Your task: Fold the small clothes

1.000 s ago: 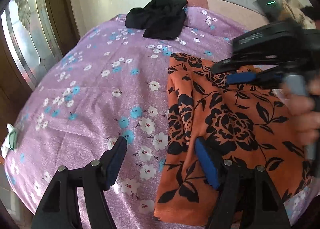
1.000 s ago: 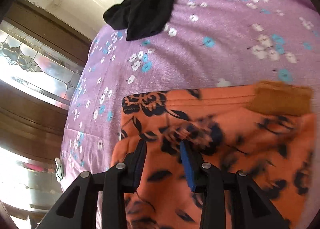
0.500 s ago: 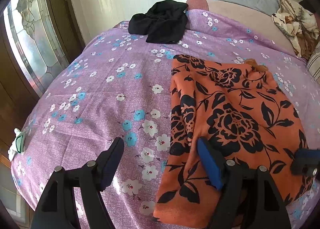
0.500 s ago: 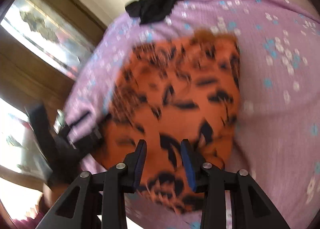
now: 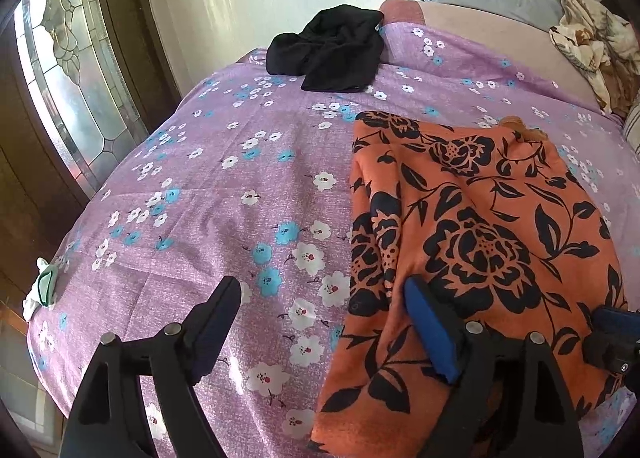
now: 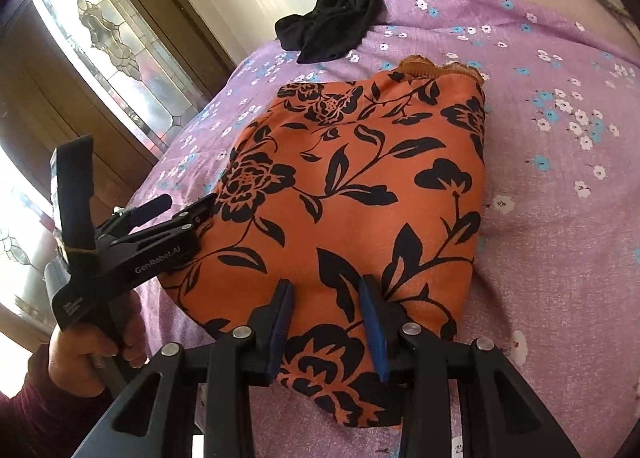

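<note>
The left gripper [image 5: 324, 322] stands wide, its jaws having just been opening, and they straddle the left edge of the folded orange floral garment [image 5: 480, 242]: one blue pad lies over the cloth, the other over the bare purple flowered bedsheet [image 5: 224, 210], and neither presses on anything. The right gripper [image 6: 328, 322] stands narrow, both pads over the near end of the same garment; whether they pinch a fold of it cannot be told. In the right wrist view a hand [image 6: 86, 354] in a dark red sleeve holds the left gripper's handle just left of the garment. The garment lies flat as a folded oblong on the bedsheet, a brown waistband edge [image 6: 436, 68] showing at its far end. Beyond the garment, near the far edge of the sheet, sits a crumpled black garment [image 5: 332, 50]. Well left of the orange garment, at the sheet's edge, lies a small white and green item [image 5: 42, 290]. No containers are visible here.
</note>
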A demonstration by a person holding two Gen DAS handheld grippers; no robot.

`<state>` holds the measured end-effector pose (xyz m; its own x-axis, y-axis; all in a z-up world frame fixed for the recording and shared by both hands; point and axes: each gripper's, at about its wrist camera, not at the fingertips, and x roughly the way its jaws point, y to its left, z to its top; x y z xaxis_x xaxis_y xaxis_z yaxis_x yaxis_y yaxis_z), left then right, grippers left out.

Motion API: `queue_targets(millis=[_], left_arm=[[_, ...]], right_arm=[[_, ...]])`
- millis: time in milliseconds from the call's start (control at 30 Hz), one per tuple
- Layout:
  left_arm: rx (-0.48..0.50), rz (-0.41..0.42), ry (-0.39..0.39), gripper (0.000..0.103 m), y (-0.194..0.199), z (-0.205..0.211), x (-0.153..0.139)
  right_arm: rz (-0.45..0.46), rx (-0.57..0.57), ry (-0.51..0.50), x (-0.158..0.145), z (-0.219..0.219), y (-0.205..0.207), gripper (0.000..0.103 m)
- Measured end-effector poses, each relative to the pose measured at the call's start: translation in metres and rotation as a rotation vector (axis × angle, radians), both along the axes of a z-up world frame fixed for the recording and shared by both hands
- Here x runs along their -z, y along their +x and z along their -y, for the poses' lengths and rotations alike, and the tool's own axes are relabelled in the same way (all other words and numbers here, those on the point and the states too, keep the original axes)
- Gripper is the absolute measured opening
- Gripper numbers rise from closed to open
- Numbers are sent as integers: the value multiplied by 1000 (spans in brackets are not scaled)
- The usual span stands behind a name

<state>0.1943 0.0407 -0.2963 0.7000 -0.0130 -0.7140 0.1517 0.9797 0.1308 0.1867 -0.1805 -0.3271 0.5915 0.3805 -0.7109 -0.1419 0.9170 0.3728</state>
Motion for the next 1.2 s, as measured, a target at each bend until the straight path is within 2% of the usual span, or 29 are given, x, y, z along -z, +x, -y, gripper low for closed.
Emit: queue_targets(millis=[367, 467, 567, 633, 700, 767, 867, 967, 1000, 1033, 1067, 1100, 1200], left_arm=[[-35, -10, -3, 87, 1, 0, 1], [-40, -2, 13, 87, -4, 2, -6], [-15, 48, -9, 87, -16, -4, -24], [-21, 75, -48, 87, -21, -12, -32], [-27, 33, -33, 87, -15, -14, -23], [-8, -91, -19, 87, 0, -12, -1], [-16, -127, -134, 87, 8, -25, -4], [8, -136, -179, 87, 16, -31, -14], [28, -151, -218, 87, 21, -32, -18], [44, -166, -252, 87, 23, -32, -19], [66, -192, -301, 88, 30, -33, -20], [92, -224, -333, 89, 39, -31, -20], [145, -326, -393, 91, 60, -23, -9]], right_arm=[[13, -1, -12, -2, -2, -1, 38], [29, 9, 16, -9, 2, -7, 38], [57, 11, 90, -22, 14, -19, 37], [79, 36, 89, -26, 21, -25, 37], [40, 35, 77, -18, 25, -24, 37], [3, 2, 68, -9, 22, -21, 38], [13, -11, 90, -16, 27, -20, 37], [9, 33, 191, -21, 48, -17, 39], [12, 59, 215, -22, 56, -15, 41], [12, 98, 244, -23, 67, -12, 60], [8, 115, 263, -22, 73, -9, 69], [-2, 148, 320, -19, 85, -4, 73], [-49, 177, 432, -10, 103, 10, 73]])
